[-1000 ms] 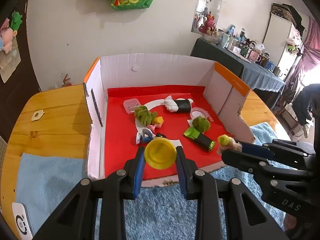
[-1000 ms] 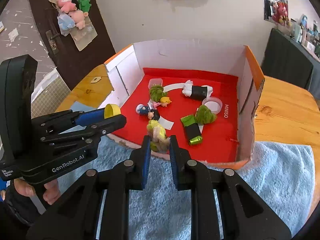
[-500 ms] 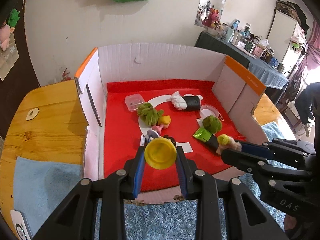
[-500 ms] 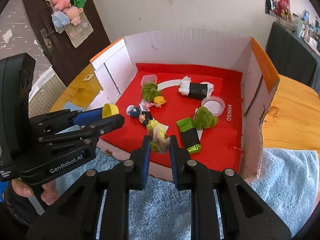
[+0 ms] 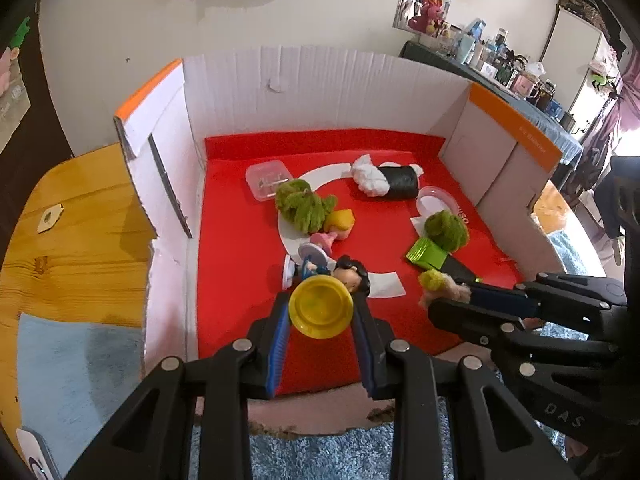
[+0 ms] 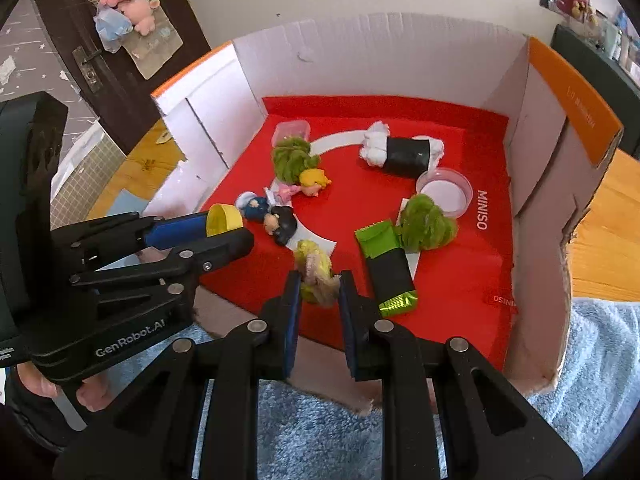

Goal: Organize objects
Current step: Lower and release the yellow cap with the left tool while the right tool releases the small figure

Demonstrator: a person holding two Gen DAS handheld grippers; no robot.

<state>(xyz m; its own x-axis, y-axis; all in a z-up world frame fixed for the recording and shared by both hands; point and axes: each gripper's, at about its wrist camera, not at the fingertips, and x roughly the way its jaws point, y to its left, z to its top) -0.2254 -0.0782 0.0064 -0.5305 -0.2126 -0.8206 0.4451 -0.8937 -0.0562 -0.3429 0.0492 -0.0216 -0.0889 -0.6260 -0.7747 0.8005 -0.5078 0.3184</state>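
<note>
Both grippers have come forward, so the box (image 5: 328, 92) looks bigger and its red floor now sits right under them. The left gripper (image 5: 321, 312) holds a yellow lid (image 5: 321, 307) tight between its two blue pads. The lid hangs just over the near part of the floor, in front of a small doll with black hair (image 5: 352, 276). The right gripper (image 6: 318, 280) squeezes a fuzzy yellow toy (image 6: 314, 270), and that toy hangs over the near edge of the red floor too. From the left camera, the right gripper (image 5: 444, 292) pokes in from the right side with the same fuzzy toy (image 5: 438, 284) at its tip. From the right camera, the left gripper (image 6: 224, 224) comes in from the left with the lid (image 6: 222, 220) at its tip.

More things lie on the floor. A green fuzzy toy (image 6: 292, 158) lies near the far left, touching a doll with yellow hair (image 6: 314, 180). A clear tub (image 6: 291, 130) sits just behind them. A black roll with white ends (image 6: 402, 150) lies near the back. A round clear lid (image 6: 444, 192) sits by the word MINISO. Another green fuzzy ball (image 6: 426, 222) rests on the end of a green and black packet (image 6: 386, 264). A blue doll (image 6: 254, 206) lies beside the doll with black hair (image 6: 282, 222).

The box stands on a fluffy blue mat (image 6: 320, 436), and the mat lies on a wooden table (image 5: 72, 240).
</note>
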